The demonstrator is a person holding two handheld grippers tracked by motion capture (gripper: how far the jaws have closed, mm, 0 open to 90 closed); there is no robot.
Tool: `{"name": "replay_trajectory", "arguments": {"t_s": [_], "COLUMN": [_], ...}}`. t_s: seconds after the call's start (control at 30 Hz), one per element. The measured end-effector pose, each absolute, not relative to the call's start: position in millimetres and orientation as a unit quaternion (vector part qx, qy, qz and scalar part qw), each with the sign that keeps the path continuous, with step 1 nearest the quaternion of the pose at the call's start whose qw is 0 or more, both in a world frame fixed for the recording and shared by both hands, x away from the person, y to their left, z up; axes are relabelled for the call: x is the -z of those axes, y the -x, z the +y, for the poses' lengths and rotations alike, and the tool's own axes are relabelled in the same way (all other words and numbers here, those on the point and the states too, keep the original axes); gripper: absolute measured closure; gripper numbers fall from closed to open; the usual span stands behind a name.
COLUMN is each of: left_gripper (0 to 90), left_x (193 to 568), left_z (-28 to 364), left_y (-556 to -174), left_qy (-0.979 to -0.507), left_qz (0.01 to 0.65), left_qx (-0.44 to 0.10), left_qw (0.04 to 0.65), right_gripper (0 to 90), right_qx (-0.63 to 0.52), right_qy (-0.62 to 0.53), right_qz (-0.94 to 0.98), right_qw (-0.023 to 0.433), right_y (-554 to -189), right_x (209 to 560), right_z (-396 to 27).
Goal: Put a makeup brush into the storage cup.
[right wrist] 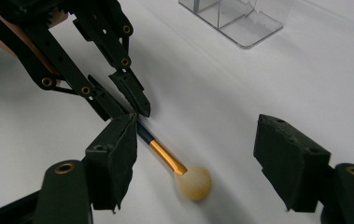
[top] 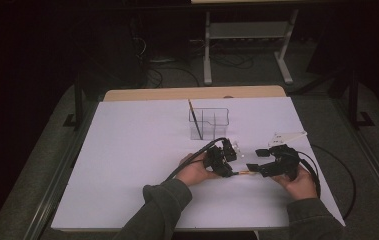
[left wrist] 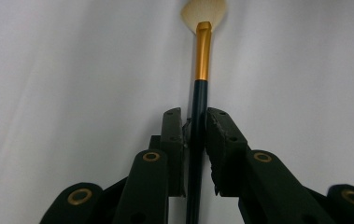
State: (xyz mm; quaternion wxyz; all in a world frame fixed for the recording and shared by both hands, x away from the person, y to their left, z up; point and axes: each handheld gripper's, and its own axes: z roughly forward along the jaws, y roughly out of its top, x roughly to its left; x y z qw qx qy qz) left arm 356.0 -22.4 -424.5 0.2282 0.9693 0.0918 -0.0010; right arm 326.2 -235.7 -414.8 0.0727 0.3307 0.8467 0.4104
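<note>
Your left gripper (left wrist: 194, 122) has its jaws pinched tight on the dark handle of the brush (left wrist: 201, 56), which lies on the white table (top: 127, 150). Your right gripper (right wrist: 202, 158) is wide open with the fluffy tip between its jaws, holding nothing.

In the left gripper view, the dark handle of the makeup brush (left wrist: 197, 116) passes between the jaws and is cut off by the lower edge at 6 o'clock, and the cream bristle head is clipped by the upper edge at 12 o'clock. In the right gripper view, the handle is hidden behind the left gripper (right wrist: 135, 109) toward 10 o'clock, the bristle tip is blurred, and the clear organizer (right wrist: 240, 18) is cut off at 12 o'clock. In the high view, the brush between the two grippers is too small to resolve.
</note>
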Motion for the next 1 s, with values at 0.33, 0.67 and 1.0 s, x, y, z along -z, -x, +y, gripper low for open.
{"name": "replay_trajectory", "arguments": {"t_s": [0.33,0.67,1.0], "left_gripper": [82.0,83.4,83.5], "left_x": [424.4,423.8,423.0], "left_z": [-25.1,-27.4,-26.0], "left_y": [-351.9,-349.4,-349.1], "left_qy": [-0.972,-0.973,-0.973], "left_qz": [0.087,0.091,0.096], "left_qx": [-0.015,-0.022,-0.021], "left_qw": [0.218,0.211,0.209], "right_gripper": [29.3,29.6,29.6], "right_qx": [-0.409,-0.408,-0.412], "right_qy": [-0.335,-0.326,-0.326], "right_qz": [0.846,0.849,0.848], "right_qw": [0.072,0.074,0.072], "right_y": [-325.4,-325.5,-324.7], "right_x": [414.7,415.2,415.5], "right_z": [-233.9,-232.3,-230.4]}}
